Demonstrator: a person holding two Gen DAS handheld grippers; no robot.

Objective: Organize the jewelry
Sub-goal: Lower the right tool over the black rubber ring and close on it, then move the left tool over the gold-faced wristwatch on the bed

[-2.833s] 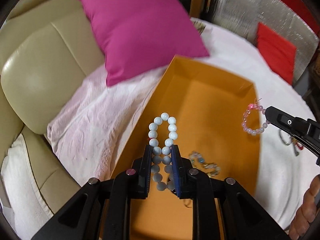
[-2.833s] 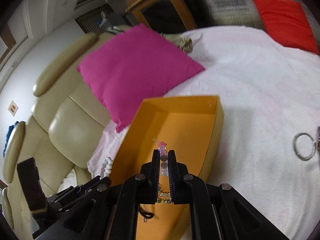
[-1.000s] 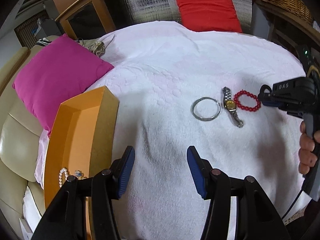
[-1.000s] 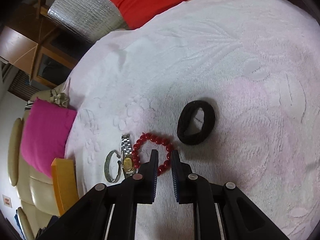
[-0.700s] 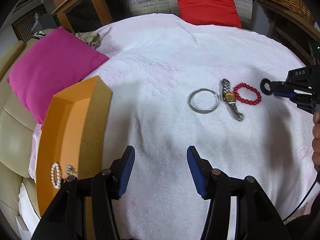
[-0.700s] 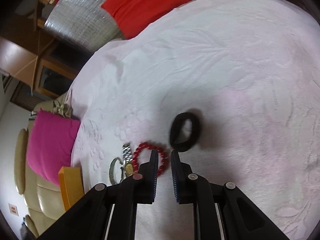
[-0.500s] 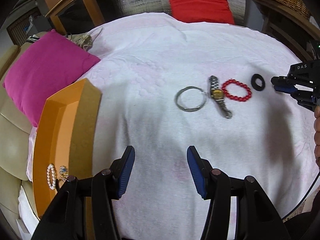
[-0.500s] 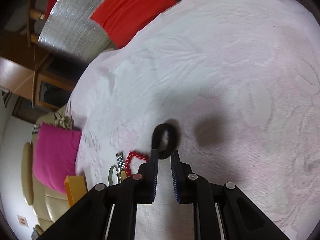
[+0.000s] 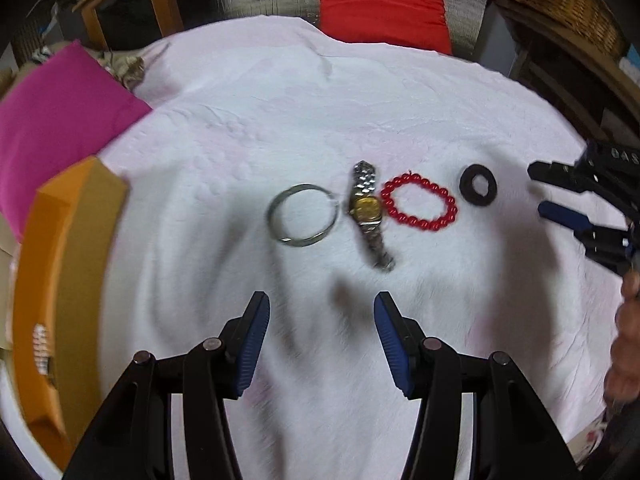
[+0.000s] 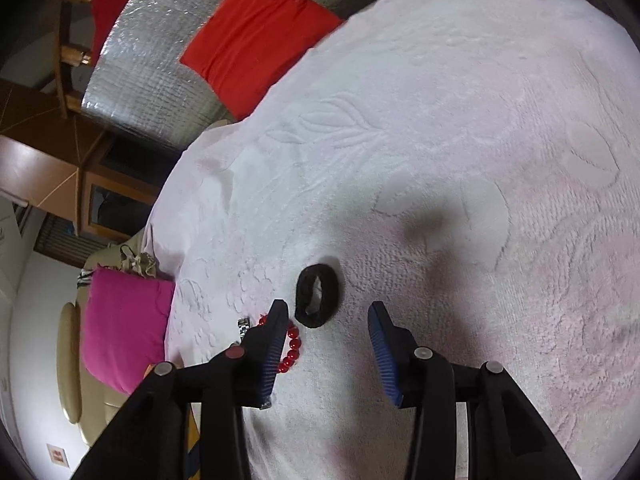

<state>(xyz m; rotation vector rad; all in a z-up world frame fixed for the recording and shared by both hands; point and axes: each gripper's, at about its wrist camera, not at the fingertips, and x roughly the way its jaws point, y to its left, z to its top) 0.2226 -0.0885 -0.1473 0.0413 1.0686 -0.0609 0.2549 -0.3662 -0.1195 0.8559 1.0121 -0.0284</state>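
Observation:
On the white bedspread lie a silver bangle [image 9: 303, 215], a silver watch with a gold face [image 9: 367, 216], a red bead bracelet [image 9: 418, 207] and a black hair tie [image 9: 478, 185], in a row. My left gripper [image 9: 321, 316] is open and empty, short of the watch. My right gripper [image 10: 329, 322] is open just before the black hair tie [image 10: 317, 295]; it also shows in the left wrist view [image 9: 540, 189]. The orange box [image 9: 60, 272] at the left holds a white bead bracelet [image 9: 40, 344].
A magenta cushion [image 9: 52, 120] lies beyond the box, a red cushion [image 9: 382, 4] at the far edge. A wicker basket [image 9: 560, 0] stands at the far right. The red bracelet [image 10: 291, 350] sits partly behind my right gripper's left finger.
Both grippers dropped their bracelets in the box and swung to the bedspread. My right gripper, shut half a second ago, has opened at the hair tie. My left gripper moved closer to the jewelry.

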